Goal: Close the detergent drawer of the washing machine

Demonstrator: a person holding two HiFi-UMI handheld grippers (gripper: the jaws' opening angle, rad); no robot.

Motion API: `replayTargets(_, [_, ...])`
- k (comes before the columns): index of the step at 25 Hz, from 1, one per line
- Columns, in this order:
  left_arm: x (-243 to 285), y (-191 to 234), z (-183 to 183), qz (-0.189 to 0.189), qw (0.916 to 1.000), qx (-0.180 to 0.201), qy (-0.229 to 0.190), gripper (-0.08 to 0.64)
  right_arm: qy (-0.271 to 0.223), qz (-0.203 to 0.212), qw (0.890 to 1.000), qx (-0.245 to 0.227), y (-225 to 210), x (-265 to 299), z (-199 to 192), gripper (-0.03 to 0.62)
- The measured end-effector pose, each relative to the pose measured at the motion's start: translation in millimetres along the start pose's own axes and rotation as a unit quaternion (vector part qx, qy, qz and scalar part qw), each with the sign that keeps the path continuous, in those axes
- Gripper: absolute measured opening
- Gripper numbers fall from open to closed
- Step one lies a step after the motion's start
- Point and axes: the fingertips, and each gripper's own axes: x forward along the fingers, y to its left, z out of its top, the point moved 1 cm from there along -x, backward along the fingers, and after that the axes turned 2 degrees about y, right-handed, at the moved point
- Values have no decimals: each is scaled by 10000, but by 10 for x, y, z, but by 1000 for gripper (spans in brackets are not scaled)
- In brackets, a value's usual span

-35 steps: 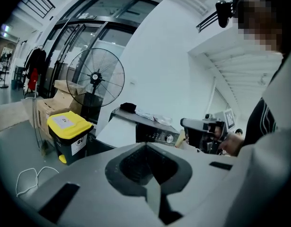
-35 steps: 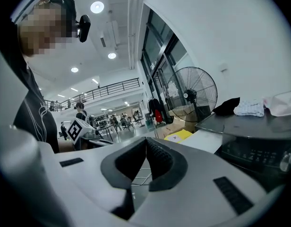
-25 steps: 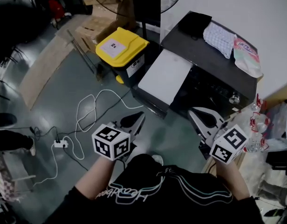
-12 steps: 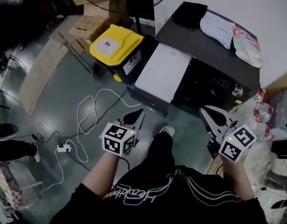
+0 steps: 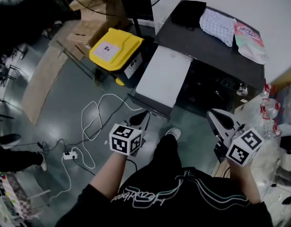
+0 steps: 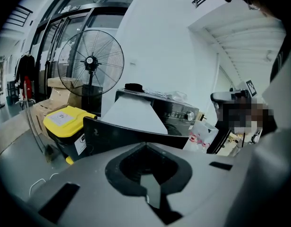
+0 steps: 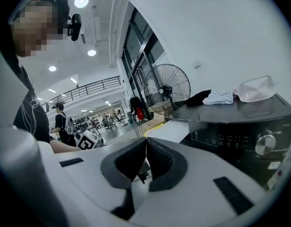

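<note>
1. Tee: black, short slvs; pale outline script + wavy line graphic across chest.
2. Trousers: dark. Shoe: light-coloured.
3. L hand-held gripper: grey shell, black pads; marker cube w/ b/w squares.
4. R hand-held gripper: pale grey shell, ribbed black pads, slot-shaped black insets; same type of cube.

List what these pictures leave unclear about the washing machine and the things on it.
Detergent drawer: the head view looks steeply down on the washing machine; its dark front is too dim to show a drawer.
Machine's lower front: left gripper view, hidden behind the left gripper's own body.
Print on the pink bag: head view, too small to read.
</note>
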Motion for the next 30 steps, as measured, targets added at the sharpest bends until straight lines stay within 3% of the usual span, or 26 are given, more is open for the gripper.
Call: replayTargets(30, [152, 6, 81, -164, 9996, -232, -87, 23, 57, -196, 9987, 469, -339, 95, -165, 28])
